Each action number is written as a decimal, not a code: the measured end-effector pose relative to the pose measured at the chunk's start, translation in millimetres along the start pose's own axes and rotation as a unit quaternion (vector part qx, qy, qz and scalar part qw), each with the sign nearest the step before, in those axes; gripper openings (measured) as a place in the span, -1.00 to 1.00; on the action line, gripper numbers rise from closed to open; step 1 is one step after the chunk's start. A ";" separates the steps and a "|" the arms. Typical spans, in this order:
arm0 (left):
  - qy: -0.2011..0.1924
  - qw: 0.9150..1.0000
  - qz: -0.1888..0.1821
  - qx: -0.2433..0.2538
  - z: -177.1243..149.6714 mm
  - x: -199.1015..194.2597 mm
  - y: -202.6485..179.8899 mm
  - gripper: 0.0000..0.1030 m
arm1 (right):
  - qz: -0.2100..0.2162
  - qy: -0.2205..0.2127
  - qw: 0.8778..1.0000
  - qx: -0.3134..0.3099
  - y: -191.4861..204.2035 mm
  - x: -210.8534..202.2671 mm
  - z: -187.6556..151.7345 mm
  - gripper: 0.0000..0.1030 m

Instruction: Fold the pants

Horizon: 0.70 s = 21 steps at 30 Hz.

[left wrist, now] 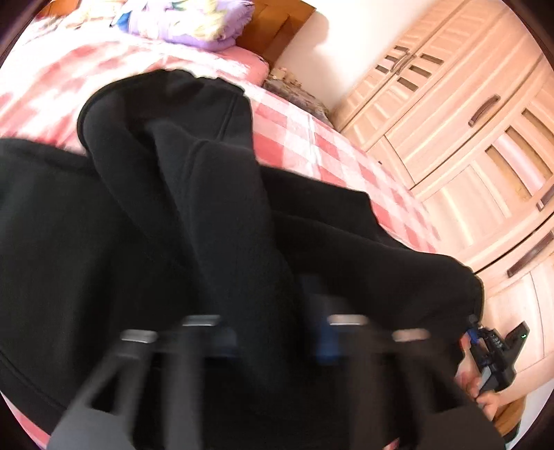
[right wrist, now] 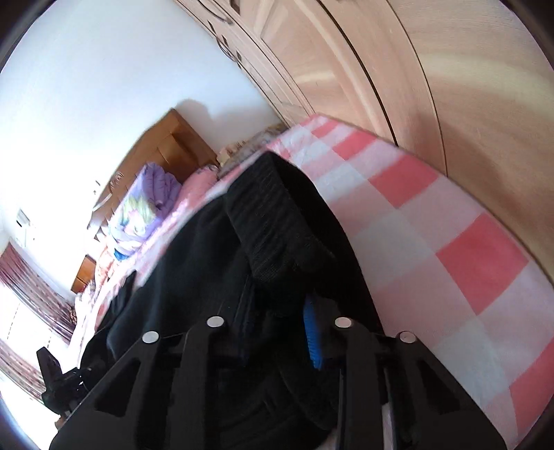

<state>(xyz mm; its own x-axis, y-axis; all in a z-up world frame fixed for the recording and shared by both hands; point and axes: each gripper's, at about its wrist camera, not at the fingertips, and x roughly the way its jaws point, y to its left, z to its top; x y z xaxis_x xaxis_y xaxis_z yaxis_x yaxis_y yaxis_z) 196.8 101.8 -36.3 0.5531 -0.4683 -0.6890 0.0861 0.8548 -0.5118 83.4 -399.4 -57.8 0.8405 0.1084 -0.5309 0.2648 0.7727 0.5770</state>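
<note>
Black pants (left wrist: 194, 194) lie bunched on the pink checked bed sheet (left wrist: 311, 142). In the left wrist view a taut fold of them runs up from between the blurred fingers of my left gripper (left wrist: 273, 329), which is shut on the cloth. In the right wrist view my right gripper (right wrist: 277, 332) is shut on the pants (right wrist: 194, 263). A ribbed band (right wrist: 270, 218) stands up just beyond its blue pad (right wrist: 313, 339). The right gripper (left wrist: 491, 349) also shows at the lower right edge of the left wrist view, at the end of the pants, with a hand below it.
A light wooden wardrobe (left wrist: 467, 121) runs close along the bed's far side. A purple quilt (left wrist: 187, 20) lies by the brown headboard (left wrist: 277, 24). Bare checked sheet (right wrist: 450, 242) stretches right of the pants. Curtains (right wrist: 31, 287) hang at the far left.
</note>
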 end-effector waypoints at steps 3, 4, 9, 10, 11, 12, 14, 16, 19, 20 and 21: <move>-0.008 0.999 -0.037 -0.008 34.3 -19.5 -0.1 -0.78 | 0.002 -0.017 0.999 -0.039 25.5 -11.3 17.0 -0.57; -0.016 0.999 -0.039 0.002 52.0 -29.7 -6.6 -0.78 | 0.002 -0.020 0.999 -0.047 33.7 -13.3 24.9 -0.58; -0.067 0.996 -0.031 0.052 97.1 -96.1 -37.2 -0.78 | 0.040 -0.048 0.997 -0.039 56.9 -40.6 55.9 -0.64; -0.073 0.995 -0.032 0.064 90.3 -109.7 -40.1 -0.78 | 0.047 -0.048 0.997 -0.035 55.5 -47.8 53.0 -0.64; -0.075 0.994 -0.031 0.074 81.8 -119.5 -40.6 -0.78 | 0.060 -0.046 0.997 -0.025 49.5 -56.7 45.1 -0.64; -0.076 0.993 -0.030 0.085 71.6 -126.3 -39.9 -0.78 | 0.066 -0.043 0.997 -0.019 41.5 -64.1 34.4 -0.64; -0.070 0.991 -0.014 0.117 35.3 -132.2 -34.7 -0.77 | 0.058 -0.029 0.998 -0.008 24.7 -74.6 6.7 -0.64; -0.029 0.992 0.017 0.122 -8.9 -108.3 -13.7 -0.77 | 0.037 0.008 0.999 0.007 2.8 -67.5 -23.8 -0.64; 0.039 0.997 0.020 0.068 -42.7 -56.8 28.3 -0.77 | 0.026 0.043 0.998 0.040 -34.7 -50.0 -64.3 -0.66; 0.042 0.997 0.031 0.060 -47.9 -48.7 35.8 -0.77 | 0.029 0.046 0.998 0.042 -36.8 -49.8 -63.9 -0.67; 0.041 0.997 0.038 0.057 -52.8 -43.2 41.9 -0.77 | 0.027 0.046 0.998 0.040 -35.1 -50.2 -61.1 -0.67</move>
<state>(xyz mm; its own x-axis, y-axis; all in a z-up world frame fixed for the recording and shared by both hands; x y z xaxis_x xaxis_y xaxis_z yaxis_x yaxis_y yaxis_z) 132.8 146.0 -55.1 0.4921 -0.4138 -0.7659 0.1423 0.9062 -0.3982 3.0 -393.7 -89.3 0.8081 0.2085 -0.5509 0.2605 0.7123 0.6518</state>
